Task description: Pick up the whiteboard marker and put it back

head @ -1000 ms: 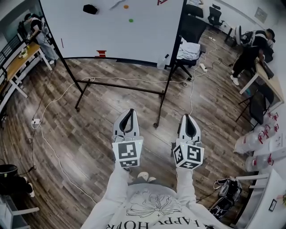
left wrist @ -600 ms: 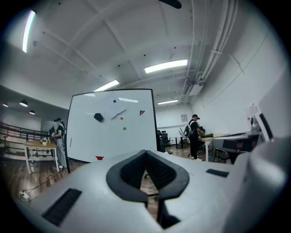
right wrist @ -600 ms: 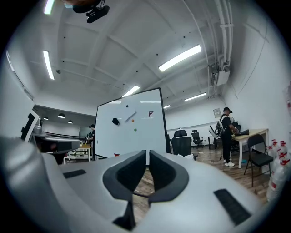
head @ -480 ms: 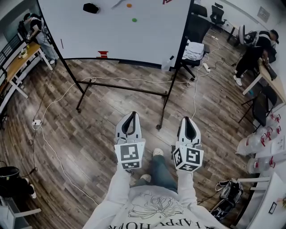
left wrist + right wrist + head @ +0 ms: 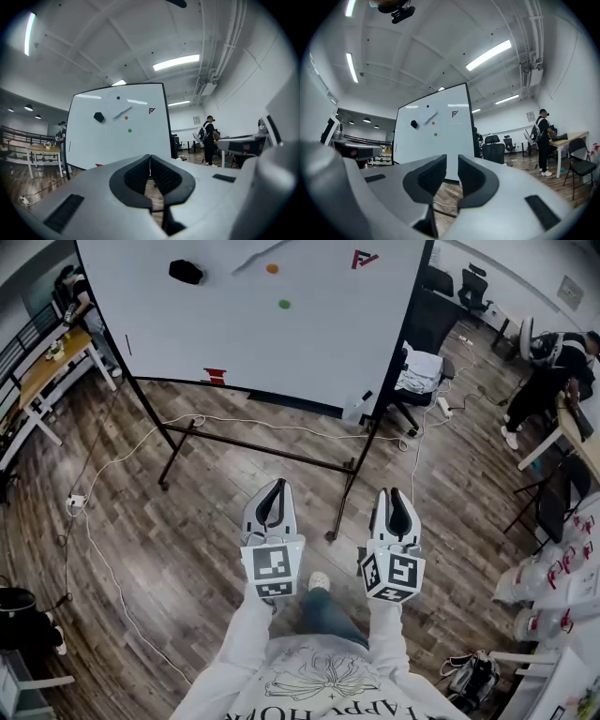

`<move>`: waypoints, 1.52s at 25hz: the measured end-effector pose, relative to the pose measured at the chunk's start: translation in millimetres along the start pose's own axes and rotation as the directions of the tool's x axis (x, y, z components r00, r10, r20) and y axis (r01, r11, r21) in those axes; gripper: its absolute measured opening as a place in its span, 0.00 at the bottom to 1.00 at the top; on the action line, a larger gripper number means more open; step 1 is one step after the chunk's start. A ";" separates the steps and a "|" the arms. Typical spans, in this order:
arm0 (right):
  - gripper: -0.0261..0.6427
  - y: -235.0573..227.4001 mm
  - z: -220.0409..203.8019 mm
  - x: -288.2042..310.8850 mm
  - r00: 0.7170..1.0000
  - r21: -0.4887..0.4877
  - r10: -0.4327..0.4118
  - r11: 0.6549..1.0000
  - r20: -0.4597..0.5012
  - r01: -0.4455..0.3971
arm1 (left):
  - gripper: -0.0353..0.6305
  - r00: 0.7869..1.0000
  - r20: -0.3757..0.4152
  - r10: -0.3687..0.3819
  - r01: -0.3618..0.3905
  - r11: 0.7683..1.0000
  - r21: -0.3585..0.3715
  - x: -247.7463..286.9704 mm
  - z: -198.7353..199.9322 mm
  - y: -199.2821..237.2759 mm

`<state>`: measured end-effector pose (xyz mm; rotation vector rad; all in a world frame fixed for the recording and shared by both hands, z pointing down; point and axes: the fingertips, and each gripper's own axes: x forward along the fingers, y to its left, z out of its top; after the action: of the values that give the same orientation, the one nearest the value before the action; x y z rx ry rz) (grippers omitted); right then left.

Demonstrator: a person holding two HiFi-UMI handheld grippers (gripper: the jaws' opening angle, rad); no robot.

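A whiteboard (image 5: 281, 324) on a black stand is ahead of me. A pale slanted stick that looks like the marker (image 5: 255, 253) clings near its top, beside a black eraser (image 5: 186, 271) and orange and green magnets. The marker (image 5: 122, 112) shows in the left gripper view and the marker (image 5: 431, 116) in the right gripper view, far off. My left gripper (image 5: 272, 486) is held level over the floor, shut and empty. My right gripper (image 5: 395, 493) is level beside it; its jaws have just been opening, a narrow gap between them and nothing in it.
The stand's legs and crossbar (image 5: 342, 512) lie just ahead of the grippers. White cables (image 5: 112, 549) trail over the wooden floor. A desk (image 5: 47, 362) stands at left, an office chair (image 5: 417, 371) by the board's right edge, and a person (image 5: 553, 371) at far right.
I have walked toward the whiteboard, which now looks nearer and larger. Both grippers came forward with me. The right gripper's jaws have parted; the left stays shut.
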<state>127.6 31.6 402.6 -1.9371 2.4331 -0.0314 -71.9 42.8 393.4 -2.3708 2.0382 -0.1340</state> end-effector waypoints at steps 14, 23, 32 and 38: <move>0.16 -62.9 -2.2 171.9 0.996 0.033 0.088 0.996 -0.021 -0.087 | 0.06 0.996 0.007 0.090 -0.090 0.996 0.012 164.0 21.1 3.0; 0.16 -87.7 -34.5 224.8 0.994 0.064 0.058 0.997 -0.092 -0.052 | 0.06 0.997 -0.036 0.066 -0.066 0.998 0.009 233.2 3.9 10.8; 0.17 -98.7 -54.3 296.7 0.992 0.096 -0.016 0.995 -0.126 0.028 | 0.06 0.999 -0.044 -0.015 0.015 1.000 -0.007 318.2 -7.0 28.3; 0.19 -95.0 -67.9 339.0 0.986 0.095 -0.059 0.993 -0.153 0.075 | 0.06 0.997 -0.047 -0.061 0.062 0.998 0.026 367.5 -15.8 41.8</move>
<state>141.7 -320.4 469.8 -2.0412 2.4009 -0.3064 -60.0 -325.6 427.3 -2.4372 1.9698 -0.2172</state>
